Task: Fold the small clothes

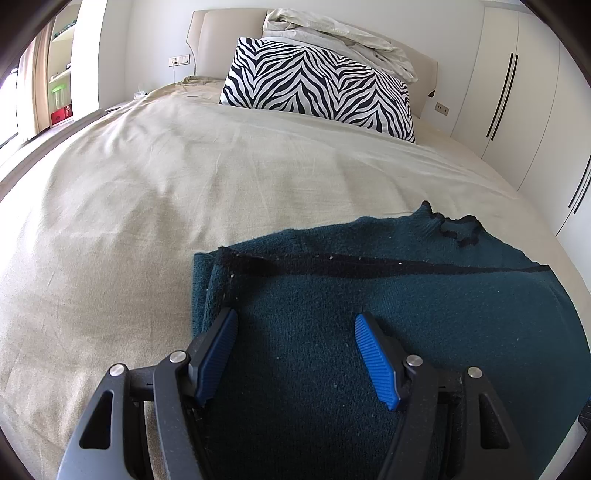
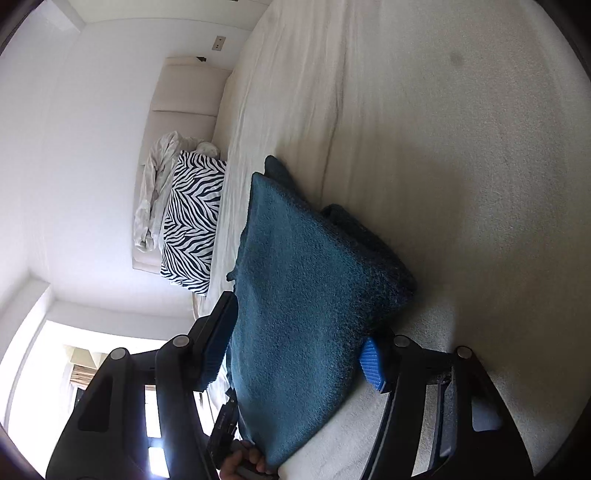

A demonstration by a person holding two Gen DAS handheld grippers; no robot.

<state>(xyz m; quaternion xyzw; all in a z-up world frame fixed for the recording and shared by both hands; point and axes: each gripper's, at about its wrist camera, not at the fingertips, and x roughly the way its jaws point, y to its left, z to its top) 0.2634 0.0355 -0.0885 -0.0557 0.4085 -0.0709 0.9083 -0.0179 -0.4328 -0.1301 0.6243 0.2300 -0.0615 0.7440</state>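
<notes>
While teal garment [image 1: 369,314] lies folded, zebra pillow [image 1: 317,88] beyond, rumpled blanket [image 1: 332,33].

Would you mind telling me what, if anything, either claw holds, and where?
Neither holds anything. The left claw hovers open above the teal garment; the right claw straddles it, open.

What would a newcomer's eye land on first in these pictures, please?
Probably the dark teal knit garment spread on the beige bed, under the open left gripper. Next, the zebra-print pillow at the headboard, with a crumpled pale duvet behind it.
</notes>
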